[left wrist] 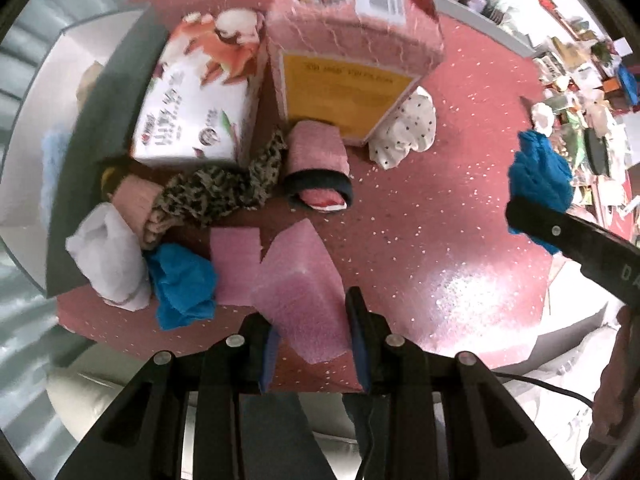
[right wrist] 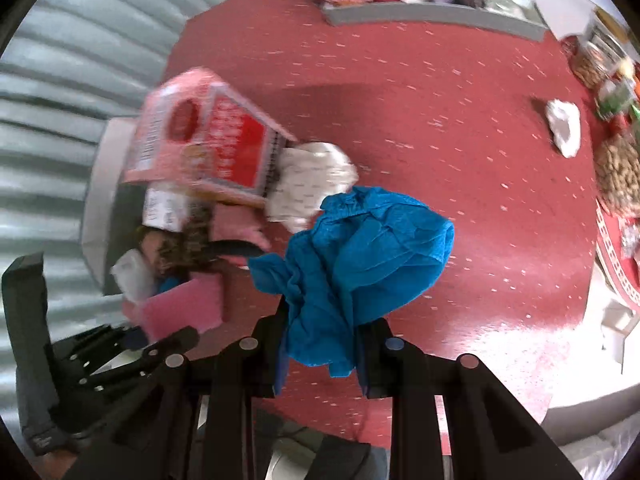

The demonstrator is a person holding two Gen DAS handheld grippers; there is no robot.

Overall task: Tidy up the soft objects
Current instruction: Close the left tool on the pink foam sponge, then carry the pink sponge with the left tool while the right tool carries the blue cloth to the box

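My right gripper is shut on a crumpled blue cloth and holds it above the red table; the cloth also shows in the left wrist view. My left gripper is open, its fingers on either side of a pink foam sheet lying on the table. Beyond it lie a second blue cloth, a white cloth, a leopard-print scarf, a rolled pink and black item and a white dotted cloth.
Two cartons stand at the back, a white printed one and a pink one. The red speckled table stretches right. A small white crumpled item lies far right. Corrugated wall on the left.
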